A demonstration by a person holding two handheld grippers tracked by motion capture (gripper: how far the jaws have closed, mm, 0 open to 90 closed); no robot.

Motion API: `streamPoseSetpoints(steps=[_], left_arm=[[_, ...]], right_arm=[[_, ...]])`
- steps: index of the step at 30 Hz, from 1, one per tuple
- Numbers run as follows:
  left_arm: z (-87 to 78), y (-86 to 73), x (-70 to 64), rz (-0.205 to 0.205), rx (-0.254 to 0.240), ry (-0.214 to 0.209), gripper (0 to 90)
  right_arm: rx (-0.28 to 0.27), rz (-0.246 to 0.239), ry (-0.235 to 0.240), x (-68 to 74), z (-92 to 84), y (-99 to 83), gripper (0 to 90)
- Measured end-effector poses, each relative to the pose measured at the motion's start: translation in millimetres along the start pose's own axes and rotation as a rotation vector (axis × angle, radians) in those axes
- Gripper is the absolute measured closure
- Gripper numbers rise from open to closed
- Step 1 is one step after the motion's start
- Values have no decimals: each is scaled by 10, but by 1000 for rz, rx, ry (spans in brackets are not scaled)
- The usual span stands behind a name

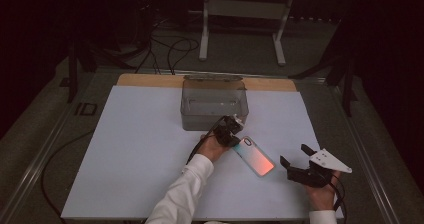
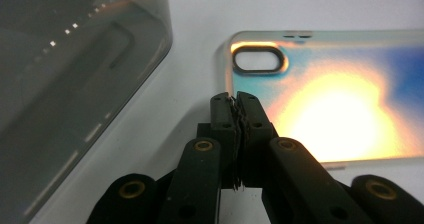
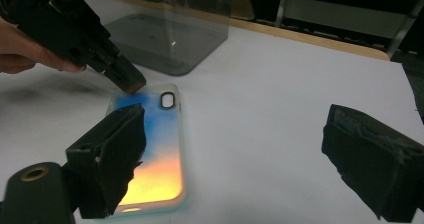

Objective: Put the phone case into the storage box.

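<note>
An iridescent phone case (image 1: 254, 156) lies flat on the white table sheet (image 1: 140, 149), camera hole toward the box. My left gripper (image 1: 236, 138) has its tips at the case's short top edge beside the camera hole (image 2: 259, 61). Its jaws are shut, one outside the rim and one inside, pinching the rim of the case (image 2: 350, 99). In the right gripper view that gripper (image 3: 131, 85) touches the case (image 3: 160, 149) at its far end. My right gripper (image 1: 295, 155) rests to the right of the case, open (image 3: 235, 139), with nothing between its pads.
A clear grey plastic box (image 1: 214, 106) stands just behind the left gripper, close beside the case (image 2: 75, 84). The sheet's wooden back edge (image 1: 145, 80) and a white stand (image 1: 240, 14) lie beyond. Cables trail on the floor at the left.
</note>
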State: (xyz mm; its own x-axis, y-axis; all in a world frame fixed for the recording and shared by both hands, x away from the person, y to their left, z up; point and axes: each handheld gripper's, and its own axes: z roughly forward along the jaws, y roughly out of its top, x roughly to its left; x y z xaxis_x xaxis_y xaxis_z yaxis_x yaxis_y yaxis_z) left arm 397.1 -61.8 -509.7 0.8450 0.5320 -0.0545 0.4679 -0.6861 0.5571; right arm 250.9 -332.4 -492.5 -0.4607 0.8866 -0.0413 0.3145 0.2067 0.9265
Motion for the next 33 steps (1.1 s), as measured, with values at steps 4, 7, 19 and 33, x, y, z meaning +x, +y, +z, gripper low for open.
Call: streamPoseSetpoints(steps=[4,7,19,33], left_arm=[[-25,-12,-1,11,-14,26,889],[-77,-34,30,-1,-34,31,889],[-307,-124,76,-1,-100,47,888],[-590,-192,106,-3,-176,78,887]], right_arm=[[3,4,1,-1,3,-1,104],[3,4,5,-1,5,-2,103],[11,6,19,3,24,-7,103],[18,17,46,2,39,-10,101]])
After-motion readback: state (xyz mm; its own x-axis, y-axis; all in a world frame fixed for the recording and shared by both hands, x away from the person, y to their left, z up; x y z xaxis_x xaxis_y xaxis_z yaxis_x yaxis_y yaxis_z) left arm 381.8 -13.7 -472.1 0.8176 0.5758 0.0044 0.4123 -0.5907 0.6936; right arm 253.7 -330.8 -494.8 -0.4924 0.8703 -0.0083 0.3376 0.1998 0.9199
